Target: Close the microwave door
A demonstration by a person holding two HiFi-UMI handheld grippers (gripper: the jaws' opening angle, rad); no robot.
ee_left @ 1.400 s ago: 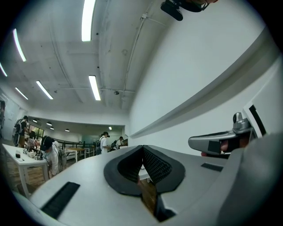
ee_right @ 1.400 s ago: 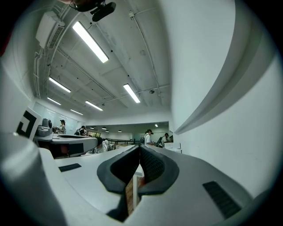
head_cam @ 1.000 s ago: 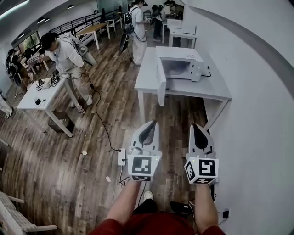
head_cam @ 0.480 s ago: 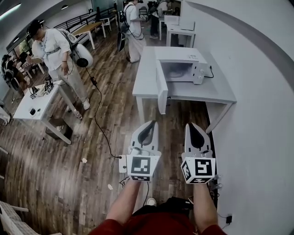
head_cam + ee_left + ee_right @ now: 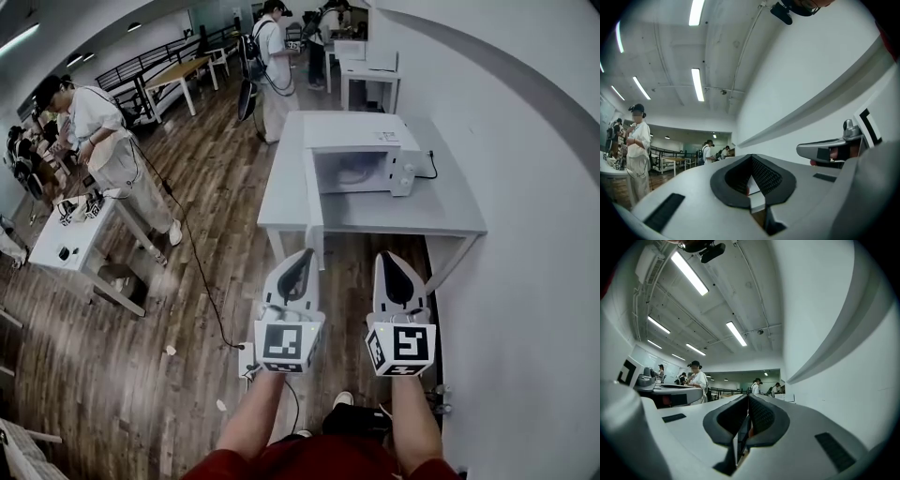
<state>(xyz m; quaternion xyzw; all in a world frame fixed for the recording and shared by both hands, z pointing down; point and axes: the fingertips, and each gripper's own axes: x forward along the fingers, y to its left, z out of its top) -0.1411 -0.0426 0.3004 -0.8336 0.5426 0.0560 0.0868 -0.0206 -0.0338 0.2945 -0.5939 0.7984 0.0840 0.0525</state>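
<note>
Microwave point(image 5: 361, 159): boxy white shell on a flat grey table point(image 5: 441, 211) by the smooth white wall, well ahead of you; its slab door point(image 5: 313, 202) hangs swung open toward you. Your left gripper point(image 5: 302, 255) and right gripper point(image 5: 386, 258): pale tapered shells, dark ribbed pads point(image 5: 765, 175), jaws pressed together on nothing, side by side above the glossy wood-plank floor point(image 5: 141, 356).

Bare wooden floor point(image 5: 211, 244) lies open up to the grey table point(image 5: 394, 214). The open microwave door point(image 5: 315, 202) seems to jut past the table's front edge. The white wall point(image 5: 534, 272) closes off the right side.
</note>
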